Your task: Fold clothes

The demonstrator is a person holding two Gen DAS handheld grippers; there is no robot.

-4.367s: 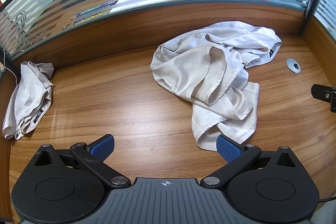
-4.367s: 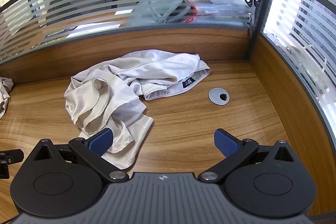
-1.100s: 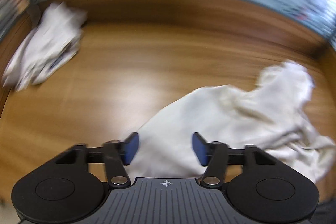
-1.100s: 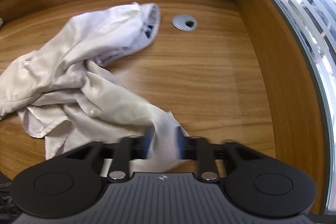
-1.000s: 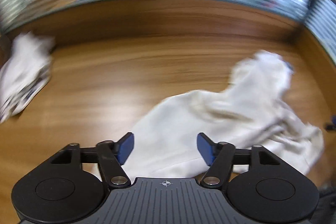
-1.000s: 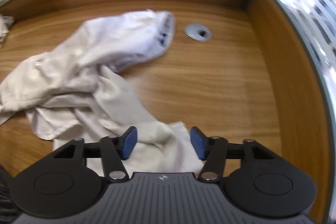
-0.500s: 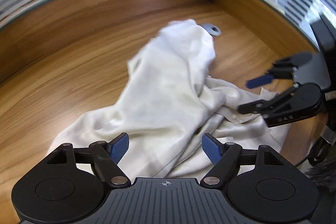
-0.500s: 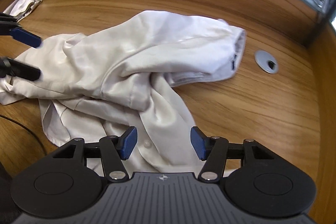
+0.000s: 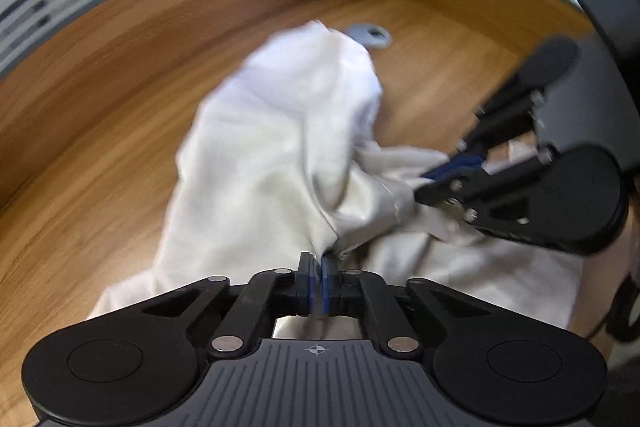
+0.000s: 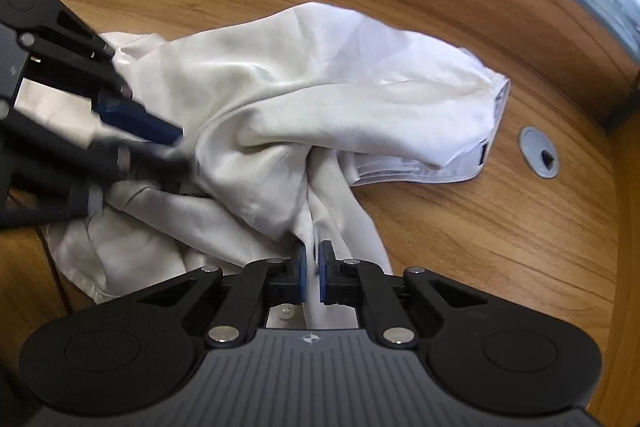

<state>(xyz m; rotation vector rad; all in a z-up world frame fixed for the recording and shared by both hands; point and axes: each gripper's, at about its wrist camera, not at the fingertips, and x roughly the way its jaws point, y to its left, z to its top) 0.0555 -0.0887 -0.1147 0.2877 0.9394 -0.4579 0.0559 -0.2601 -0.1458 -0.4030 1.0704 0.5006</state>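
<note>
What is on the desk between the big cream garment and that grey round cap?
Nothing: in the right wrist view, bare wooden desk separates the cream garment from the grey cap.

Your views are evenly daylit, brightest toward the upper right of each frame. Expect heavy fisheye bending at the edges. Motion blur smears the left wrist view; the garment (image 9: 280,155) there blows out white. The right wrist view stays sharper, blurring only at far left.

Left gripper (image 9: 319,283) and right gripper (image 9: 448,173) each pinch the crumpled cream garment (image 9: 272,155).
</note>
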